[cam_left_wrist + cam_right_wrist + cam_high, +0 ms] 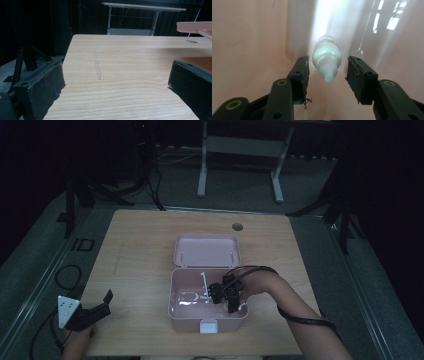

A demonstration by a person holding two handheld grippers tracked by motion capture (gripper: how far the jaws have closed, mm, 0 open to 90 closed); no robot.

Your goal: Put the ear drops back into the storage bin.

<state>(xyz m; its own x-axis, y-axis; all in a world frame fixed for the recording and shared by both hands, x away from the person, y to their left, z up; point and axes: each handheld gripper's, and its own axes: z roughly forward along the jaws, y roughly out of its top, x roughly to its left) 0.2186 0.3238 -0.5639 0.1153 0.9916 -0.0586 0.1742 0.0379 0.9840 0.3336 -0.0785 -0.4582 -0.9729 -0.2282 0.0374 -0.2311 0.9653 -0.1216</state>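
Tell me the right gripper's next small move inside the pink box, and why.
Probably close the jaws. The right gripper is down inside the open pink box, and the small white bottle lies between its open jaws, capped tip pointing at the camera, gaps showing on both sides. The left gripper sits idle near the table edge.

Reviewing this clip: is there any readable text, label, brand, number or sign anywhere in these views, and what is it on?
No legible text in any view.
Small white bottle between the right gripper jaws, inside the pink box: no print can be made out on it.
Box lid, table and left gripper: no markings seen.
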